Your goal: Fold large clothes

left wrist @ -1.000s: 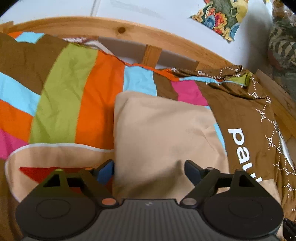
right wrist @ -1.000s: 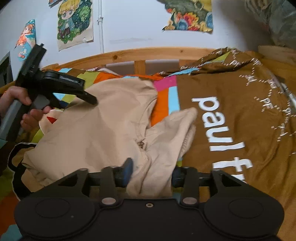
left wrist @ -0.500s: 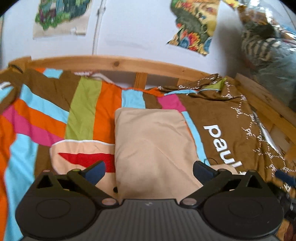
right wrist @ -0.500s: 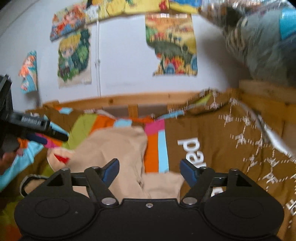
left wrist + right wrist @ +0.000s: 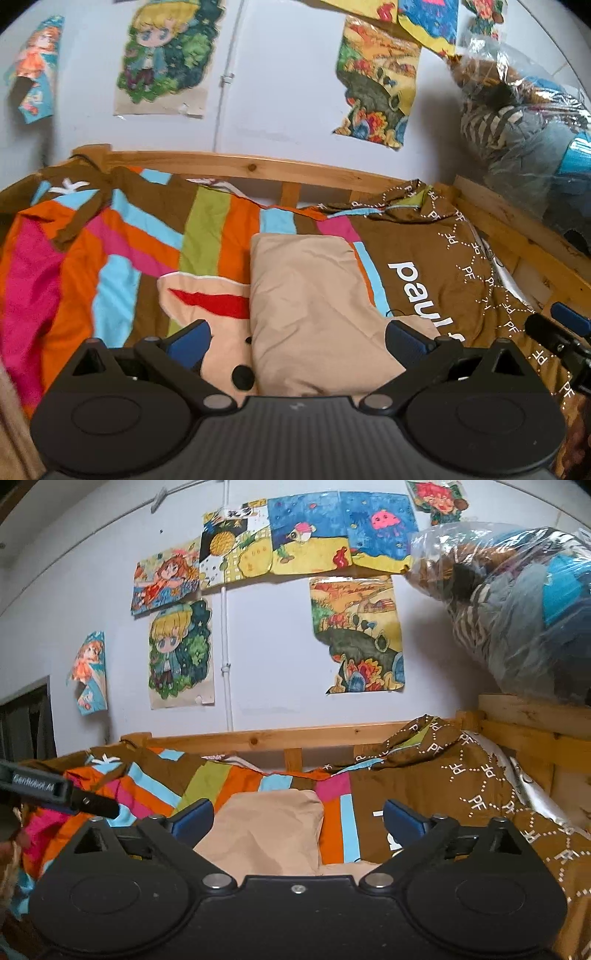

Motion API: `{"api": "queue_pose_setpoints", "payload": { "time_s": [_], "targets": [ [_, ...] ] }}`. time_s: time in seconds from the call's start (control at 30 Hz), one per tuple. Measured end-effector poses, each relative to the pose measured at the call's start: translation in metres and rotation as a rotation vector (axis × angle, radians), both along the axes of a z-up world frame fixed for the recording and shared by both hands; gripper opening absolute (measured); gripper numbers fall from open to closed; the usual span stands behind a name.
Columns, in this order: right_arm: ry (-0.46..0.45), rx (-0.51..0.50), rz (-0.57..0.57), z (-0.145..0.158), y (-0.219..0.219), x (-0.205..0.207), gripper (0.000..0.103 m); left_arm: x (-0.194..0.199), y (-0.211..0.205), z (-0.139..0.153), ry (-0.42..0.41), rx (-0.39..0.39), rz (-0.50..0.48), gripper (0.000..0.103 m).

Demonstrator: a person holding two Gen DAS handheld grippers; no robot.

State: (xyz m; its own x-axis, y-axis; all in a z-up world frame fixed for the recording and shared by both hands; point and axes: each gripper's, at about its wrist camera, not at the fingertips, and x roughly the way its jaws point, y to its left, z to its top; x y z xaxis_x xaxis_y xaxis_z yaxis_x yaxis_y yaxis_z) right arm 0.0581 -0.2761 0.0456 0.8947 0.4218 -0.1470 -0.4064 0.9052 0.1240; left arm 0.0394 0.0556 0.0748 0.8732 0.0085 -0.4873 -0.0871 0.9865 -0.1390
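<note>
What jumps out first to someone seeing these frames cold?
The folded beige garment lying mid-bed on the loud striped duvet, in front of the open left gripper. Then the cartoon drawings taped across the wall, and a clear plastic bag stuffed with clothes at upper right.

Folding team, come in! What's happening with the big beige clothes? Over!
Left gripper open, empty. Right gripper open, empty. Beige garment lies folded on the striped bedspread, neither gripper touching it. Nothing in the way.
</note>
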Motion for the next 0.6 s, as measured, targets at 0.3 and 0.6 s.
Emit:
{"api": "queue_pose_setpoints", "payload": {
  "time_s": [0.3,0.6],
  "targets": [
    [0.043,-0.026,-0.003,0.000,0.002,-0.049,0.102,-0.061,0.004,-0.018,-0.017,0.070,0.063,0.102],
    [0.157,-0.116,-0.043,-0.028,0.020,-0.068,0.102,-0.065,-0.027,-0.048,0.088,0.155,-0.058,0.102]
  ]
}}
